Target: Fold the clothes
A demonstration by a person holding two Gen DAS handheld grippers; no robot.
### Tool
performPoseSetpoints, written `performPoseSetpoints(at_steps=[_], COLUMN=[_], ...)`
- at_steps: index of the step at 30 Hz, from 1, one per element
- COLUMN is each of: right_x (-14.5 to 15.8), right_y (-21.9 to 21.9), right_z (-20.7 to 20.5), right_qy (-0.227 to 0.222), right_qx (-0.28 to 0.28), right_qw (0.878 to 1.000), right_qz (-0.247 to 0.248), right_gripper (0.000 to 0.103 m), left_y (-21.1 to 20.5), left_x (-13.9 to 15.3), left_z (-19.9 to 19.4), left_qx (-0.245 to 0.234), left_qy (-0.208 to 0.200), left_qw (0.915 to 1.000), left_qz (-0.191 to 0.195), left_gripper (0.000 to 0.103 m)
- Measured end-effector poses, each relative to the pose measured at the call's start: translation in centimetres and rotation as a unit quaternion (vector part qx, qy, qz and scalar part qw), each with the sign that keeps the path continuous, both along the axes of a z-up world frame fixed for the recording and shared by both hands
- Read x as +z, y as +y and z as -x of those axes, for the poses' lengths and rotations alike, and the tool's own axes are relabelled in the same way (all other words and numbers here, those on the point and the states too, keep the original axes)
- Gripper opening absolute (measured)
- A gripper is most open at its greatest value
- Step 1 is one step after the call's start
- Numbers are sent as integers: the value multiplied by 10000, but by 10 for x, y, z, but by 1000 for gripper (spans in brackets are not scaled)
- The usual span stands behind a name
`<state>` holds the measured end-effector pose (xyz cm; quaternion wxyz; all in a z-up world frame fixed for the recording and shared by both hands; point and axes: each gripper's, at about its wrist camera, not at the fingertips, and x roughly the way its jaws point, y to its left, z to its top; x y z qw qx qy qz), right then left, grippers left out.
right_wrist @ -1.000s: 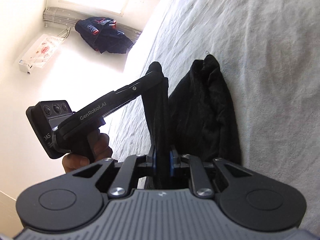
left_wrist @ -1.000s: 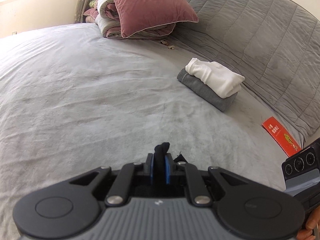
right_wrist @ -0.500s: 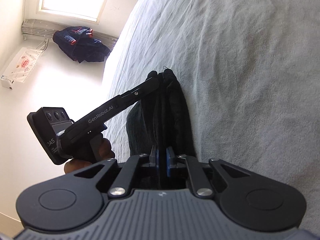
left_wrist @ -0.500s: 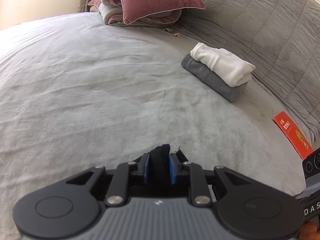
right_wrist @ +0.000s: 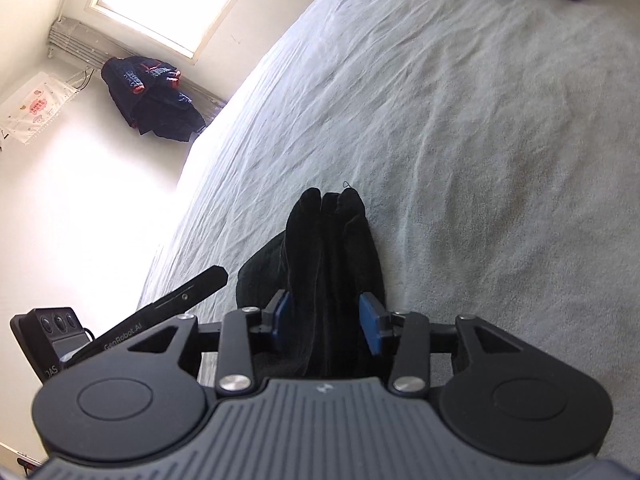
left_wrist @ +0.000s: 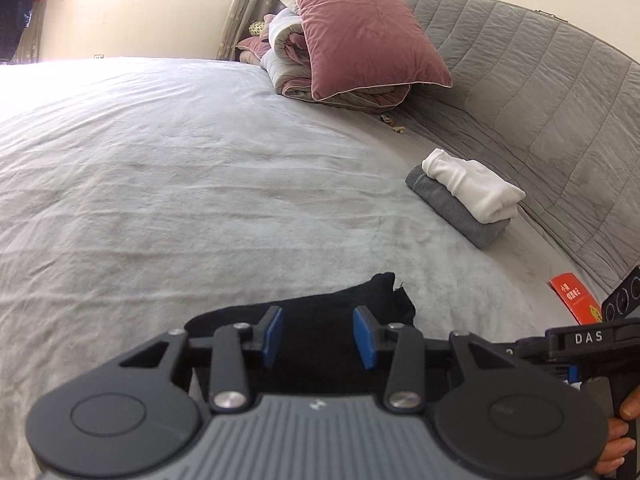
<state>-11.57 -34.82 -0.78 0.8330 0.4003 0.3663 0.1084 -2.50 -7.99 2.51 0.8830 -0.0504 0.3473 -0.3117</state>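
A black garment [left_wrist: 320, 320] lies folded in a narrow bundle on the grey bed sheet [left_wrist: 180, 200]. My left gripper [left_wrist: 319, 336] stands over it, jaws opening, blue pads apart from the cloth that lies between and below them. In the right wrist view the same black garment [right_wrist: 332, 248] stretches forward between the pads of my right gripper [right_wrist: 327, 322], whose jaws are opening too and do not press it. The left gripper's finger [right_wrist: 188, 292] shows at the left there, off the cloth.
A folded white garment [left_wrist: 472, 184] sits on a folded grey one [left_wrist: 452, 208] at the right by the quilted grey headboard [left_wrist: 540, 100]. A pink pillow [left_wrist: 360, 32] tops a rolled quilt. A red packet [left_wrist: 576, 300] lies near the right edge. Dark clothes [right_wrist: 152, 96] hang by the window.
Both grippers were shut on the black garment and have let go; their jaws now stand apart. The garment has settled onto the bed. The left gripper has drawn back from it.
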Motion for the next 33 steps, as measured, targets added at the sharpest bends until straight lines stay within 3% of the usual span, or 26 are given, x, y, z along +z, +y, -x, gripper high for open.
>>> performPoseSetpoints(at_steps=[4,5,7,8,10,13,17,18,24,31,33], right_x=[-3,-4,-9,-11,-14,-16,-12,-8,5,-11,-15], right_y=[17,21,28,30,26,21,20,21,41,55,55], right_z=[-12,-14,-21,-22,-20,-19,-12,-11,-24,-59,-70], right_qy=[-123,-139,-86,-44,-10,103,-82,-238,-1135,-1146,-1032], right_qx=[-32,-23,45,64,-12,-88,-122,-159,-29,210,100], right_qw=[9987,9980,9963,9955,9933,9899,9902,9890,9776,9734,9674], right_qz=[487,621,856,949,1159,1411,1392,1453,1774,1974,2311], right_gripper=[27,25,8,4,3,3,8,15,15,15,15], left_y=[16,20,25,24,16,9,14,17,-2,-37,-42], left_x=[-17,-24,-38,-42,-50,-61,-57,-54,-52,-63,-65], left_z=[18,22,29,32,40,54,54,53,55,69,74], left_qx=[-329,-547,-982,-1151,-1461,-1734,-1733,-1726,-1979,-2666,-2851], left_qy=[-9,85,410,522,574,306,323,340,279,320,272], left_qw=[9983,9952,9850,9812,9799,9812,9790,9777,9711,9588,9546], left_qz=[486,812,1361,1456,1229,795,1025,1151,1305,930,819], left_gripper=[39,40,40,40,40,40,40,40,40,40,40])
